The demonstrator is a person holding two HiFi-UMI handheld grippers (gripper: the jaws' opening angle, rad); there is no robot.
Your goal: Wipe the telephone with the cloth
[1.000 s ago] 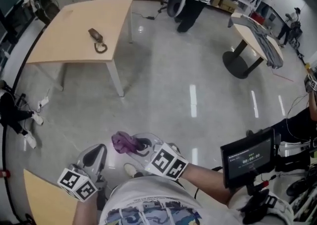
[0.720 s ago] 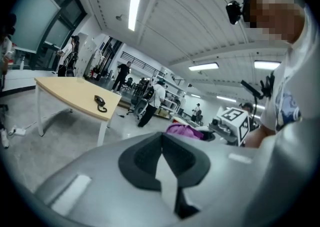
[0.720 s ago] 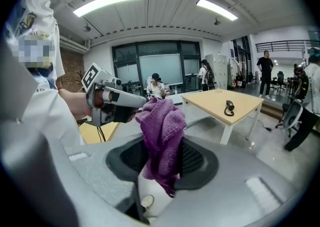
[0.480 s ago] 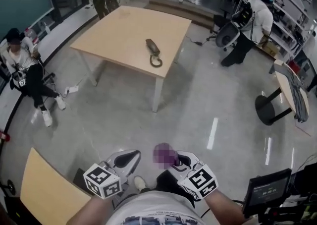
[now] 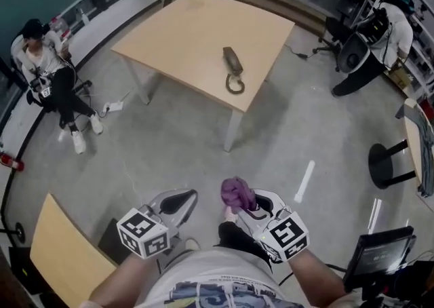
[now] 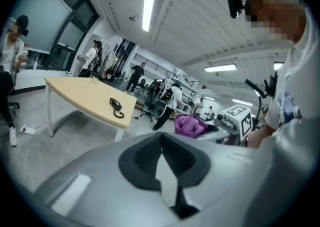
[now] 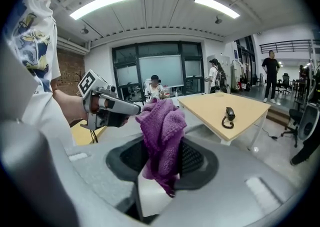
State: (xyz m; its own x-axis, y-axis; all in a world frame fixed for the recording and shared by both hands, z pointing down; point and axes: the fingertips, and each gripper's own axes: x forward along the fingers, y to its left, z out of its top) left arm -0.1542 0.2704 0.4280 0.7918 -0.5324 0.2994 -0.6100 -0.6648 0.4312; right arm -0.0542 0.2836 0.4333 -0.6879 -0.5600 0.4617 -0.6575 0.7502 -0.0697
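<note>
A dark telephone handset (image 5: 232,60) with a coiled cord (image 5: 235,85) lies on a light wooden table (image 5: 193,32), far ahead of me; it also shows small in the left gripper view (image 6: 116,104) and the right gripper view (image 7: 229,113). My right gripper (image 5: 241,204) is shut on a bunched purple cloth (image 5: 237,193), which sticks up between its jaws (image 7: 161,136). My left gripper (image 5: 178,200) is shut with nothing in it, held beside the right one, close to my body.
A grey polished floor lies between me and the table. A seated person (image 5: 51,76) is at the left wall, another person with a chair (image 5: 369,42) at the right. A second wooden table corner (image 5: 61,252) is at my lower left, a screen on a stand (image 5: 376,256) at lower right.
My view has swung, so the table with the telephone now sits nearer and more central. Both grippers stay close to my body, the cloth still in the right one.
</note>
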